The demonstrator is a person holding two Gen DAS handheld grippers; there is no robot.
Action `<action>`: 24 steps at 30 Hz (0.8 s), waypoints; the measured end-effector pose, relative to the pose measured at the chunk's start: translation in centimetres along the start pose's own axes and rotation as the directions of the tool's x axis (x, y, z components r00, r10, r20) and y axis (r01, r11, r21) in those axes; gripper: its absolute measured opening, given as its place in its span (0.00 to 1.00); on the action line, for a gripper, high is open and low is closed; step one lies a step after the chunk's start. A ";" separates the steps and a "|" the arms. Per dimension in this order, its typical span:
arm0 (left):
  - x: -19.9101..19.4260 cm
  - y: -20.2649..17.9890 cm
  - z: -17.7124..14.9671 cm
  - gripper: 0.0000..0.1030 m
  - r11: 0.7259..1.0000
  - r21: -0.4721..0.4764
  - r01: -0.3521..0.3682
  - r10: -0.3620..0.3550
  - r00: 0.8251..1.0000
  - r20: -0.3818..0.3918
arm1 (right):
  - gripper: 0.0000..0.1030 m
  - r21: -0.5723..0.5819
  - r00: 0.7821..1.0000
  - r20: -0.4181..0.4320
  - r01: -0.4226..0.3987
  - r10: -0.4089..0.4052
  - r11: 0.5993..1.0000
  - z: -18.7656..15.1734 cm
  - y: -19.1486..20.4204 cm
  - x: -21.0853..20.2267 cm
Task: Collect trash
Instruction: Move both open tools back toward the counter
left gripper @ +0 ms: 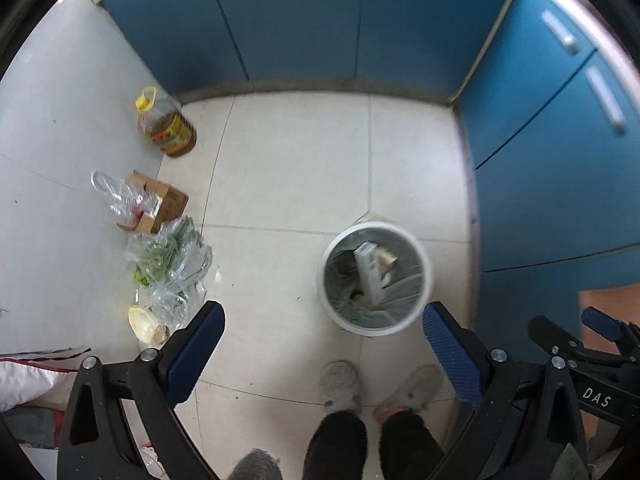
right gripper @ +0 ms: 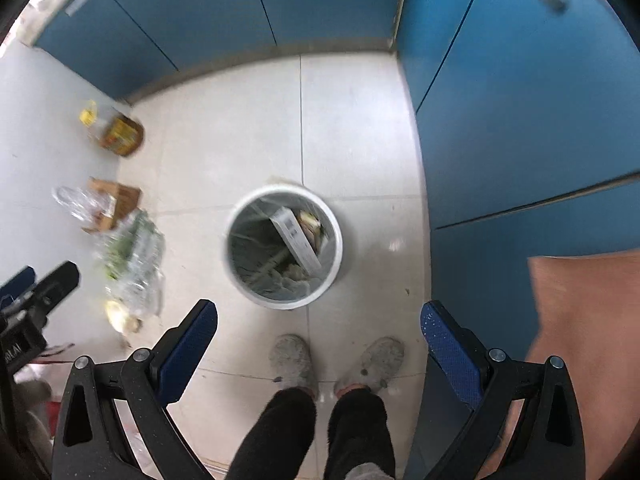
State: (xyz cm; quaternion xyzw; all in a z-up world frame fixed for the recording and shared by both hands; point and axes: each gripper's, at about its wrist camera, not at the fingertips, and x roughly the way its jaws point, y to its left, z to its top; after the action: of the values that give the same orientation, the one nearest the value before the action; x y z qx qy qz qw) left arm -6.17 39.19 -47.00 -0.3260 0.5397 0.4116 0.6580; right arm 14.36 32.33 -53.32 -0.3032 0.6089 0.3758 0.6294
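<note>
A white round trash bin with a clear liner stands on the tiled floor. Inside it lie a white carton and other scraps. My left gripper hangs high above the floor, open, nothing between its blue pads; the bin lies below and between its fingers. My right gripper is open too and empty, looking straight down with the bin just ahead of its fingertips. Each gripper shows at the edge of the other's view.
Blue cabinets close the far side and the right. Along the left wall sit an oil bottle, a cardboard box, plastic bags of greens. The person's slippered feet stand below.
</note>
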 end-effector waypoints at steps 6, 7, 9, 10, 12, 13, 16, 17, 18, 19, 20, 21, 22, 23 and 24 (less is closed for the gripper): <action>-10.0 -1.2 -0.8 0.98 0.997 0.075 0.004 -0.011 0.996 0.089 | 1.00 0.023 0.992 0.118 -0.053 0.050 0.998 -1.5 -0.1 -13.0; -11.4 -1.5 -0.9 0.98 0.996 0.088 -0.011 0.002 0.995 0.099 | 0.99 0.029 0.989 0.131 -0.068 0.064 0.997 -1.7 -0.2 -14.5; -14.5 -2.3 -0.9 0.98 0.991 0.124 -0.056 0.039 0.990 0.133 | 1.00 0.065 0.977 0.176 -0.135 0.122 0.989 -2.5 -0.9 -18.4; -15.5 -2.7 -1.0 0.98 0.988 0.138 -0.072 0.050 0.987 0.154 | 1.00 0.085 0.965 0.207 -0.181 0.160 0.980 -2.9 -1.6 -20.3; -18.6 -3.9 -1.1 0.98 0.982 0.170 -0.082 0.043 0.973 0.225 | 1.00 0.113 0.937 0.283 -0.245 0.205 0.963 -3.8 -2.8 -24.0; -19.9 -4.5 -1.0 0.98 0.980 0.180 -0.080 0.032 0.966 0.256 | 1.00 0.124 0.922 0.323 -0.266 0.214 0.956 -4.4 -3.2 -25.4; -23.4 -7.4 -0.6 0.98 0.978 0.197 -0.075 0.005 0.943 0.334 | 1.00 0.179 0.863 0.465 -0.307 0.195 0.935 -6.7 -6.3 -30.9; -24.3 -8.9 -0.4 0.98 0.976 0.206 -0.069 -0.010 0.933 0.360 | 1.00 0.211 0.853 0.493 -0.306 0.170 0.928 -7.6 -7.9 -32.5; -25.1 -10.3 -0.1 0.98 0.973 0.223 -0.055 -0.033 0.928 0.372 | 1.00 0.241 0.852 0.502 -0.301 0.147 0.923 -8.3 -9.4 -33.6; -25.6 -11.7 0.0 0.98 0.968 0.249 -0.040 -0.056 0.929 0.367 | 1.00 0.277 0.852 0.508 -0.297 0.123 0.914 -9.1 -11.2 -34.6; -26.0 -13.1 0.2 1.00 0.960 0.279 -0.034 -0.070 0.933 0.353 | 0.99 0.315 0.856 0.509 -0.288 0.096 0.904 -10.0 -13.0 -35.3; -26.1 -14.9 0.2 1.00 0.950 0.311 -0.033 -0.078 0.937 0.339 | 0.99 0.343 0.861 0.503 -0.278 0.074 0.897 -10.6 -14.4 -35.5; -26.1 -16.7 0.2 1.00 0.941 0.337 -0.033 -0.085 0.941 0.328 | 0.99 0.392 0.873 0.486 -0.260 0.042 0.883 -11.6 -16.5 -35.8; -25.7 -19.0 -0.1 1.00 0.926 0.376 -0.024 -0.099 0.948 0.304 | 0.99 0.447 0.882 0.472 -0.260 0.022 0.856 -13.0 -19.2 -36.0; -25.2 -21.1 -0.4 1.00 0.910 0.415 -0.005 -0.119 0.955 0.271 | 0.93 0.487 0.884 0.467 -0.267 0.011 0.831 -13.9 -21.3 -36.0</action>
State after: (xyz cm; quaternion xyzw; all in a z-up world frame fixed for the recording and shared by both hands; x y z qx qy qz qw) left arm 10.54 24.56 -22.75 -0.1324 0.5019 0.3126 0.7955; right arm 25.68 5.59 -20.17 0.0262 0.5501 0.2947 0.7810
